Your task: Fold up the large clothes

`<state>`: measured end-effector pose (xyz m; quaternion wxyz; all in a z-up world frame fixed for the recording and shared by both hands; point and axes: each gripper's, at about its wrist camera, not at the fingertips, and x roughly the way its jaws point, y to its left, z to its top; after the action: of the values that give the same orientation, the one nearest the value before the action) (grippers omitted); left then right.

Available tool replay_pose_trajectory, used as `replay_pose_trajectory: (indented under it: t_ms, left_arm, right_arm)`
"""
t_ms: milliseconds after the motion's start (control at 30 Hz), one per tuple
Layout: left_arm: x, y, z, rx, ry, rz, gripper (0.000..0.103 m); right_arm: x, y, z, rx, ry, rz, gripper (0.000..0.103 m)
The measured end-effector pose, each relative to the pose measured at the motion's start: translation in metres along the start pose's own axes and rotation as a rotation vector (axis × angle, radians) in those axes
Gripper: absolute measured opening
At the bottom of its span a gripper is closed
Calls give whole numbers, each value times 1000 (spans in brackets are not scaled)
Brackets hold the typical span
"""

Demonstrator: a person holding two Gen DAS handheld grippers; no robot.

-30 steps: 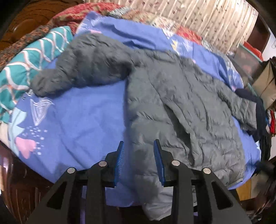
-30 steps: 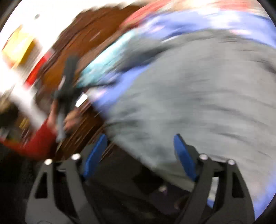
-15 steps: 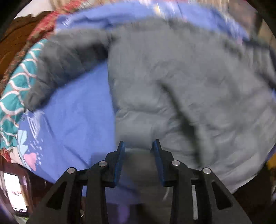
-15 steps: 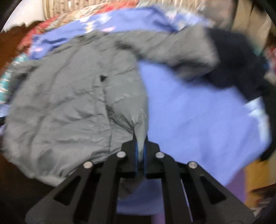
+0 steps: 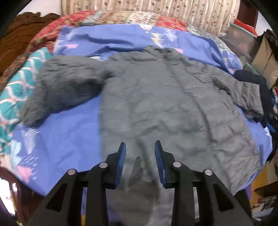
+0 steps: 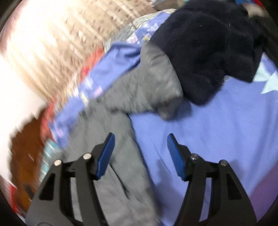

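Note:
A large grey puffy jacket [image 5: 165, 107] lies spread flat on a blue bedsheet [image 5: 66, 135], sleeves out to both sides, hem toward me. My left gripper [image 5: 140, 156] is open and empty, just above the jacket's hem near its middle. My right gripper [image 6: 140, 153] is open and empty, over the jacket's right edge [image 6: 119, 156] and the blue sheet [image 6: 217, 139]. The jacket's right sleeve [image 6: 147, 87] lies ahead of it, its cuff next to a dark navy garment [image 6: 208, 48].
A teal patterned cloth [image 5: 15, 87] and a red patterned quilt [image 5: 86, 19] lie at the bed's left and far side. A curtain [image 5: 156, 7] hangs behind. Dark clothes [image 5: 255, 83] pile at the bed's right edge. A wooden bed frame [image 5: 15, 52] is at left.
My right gripper held the jacket's hem half a second ago; it has let go, opened and swung right. The jacket now lies flatter. My left gripper stayed open and moved over the hem.

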<state>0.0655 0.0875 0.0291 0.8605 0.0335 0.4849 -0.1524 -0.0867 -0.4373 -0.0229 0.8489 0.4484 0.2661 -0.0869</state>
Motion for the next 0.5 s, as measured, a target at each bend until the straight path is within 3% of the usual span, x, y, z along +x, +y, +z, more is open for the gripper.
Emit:
replay_pose_trajectory:
  t_ms: [67,133,200,267,300,333,400,500]
  left_arm:
    - [18,-11,4,23,20,-3,56]
    - [39,-19,5,40,52,-9,56]
    - [55,-21,4,49,71,3,56]
    - [73,-14,2,49,103,66,56]
    - [80,-10,0,43,123,90,56]
    - [86,-5,-1,35,138,105,56]
    - [91,5,-2,14,144,69,56]
    - [82,9,1,7,119,29,56]
  right_arm:
    - [26,-12,16,119,4,68,61]
    - [47,-20,27,194,0,72,61]
    - [61,-25,42,188,-70,-40,61]
    - [58,-15,54,106,-165,-187,47]
    - [56,-9,60,84,-187,-205,18]
    - [53,5,67,73,-207,-172,5]
    - [47,42,78,-24,-258,-147,4]
    - [43,139,86,-316,-320,-108,4]
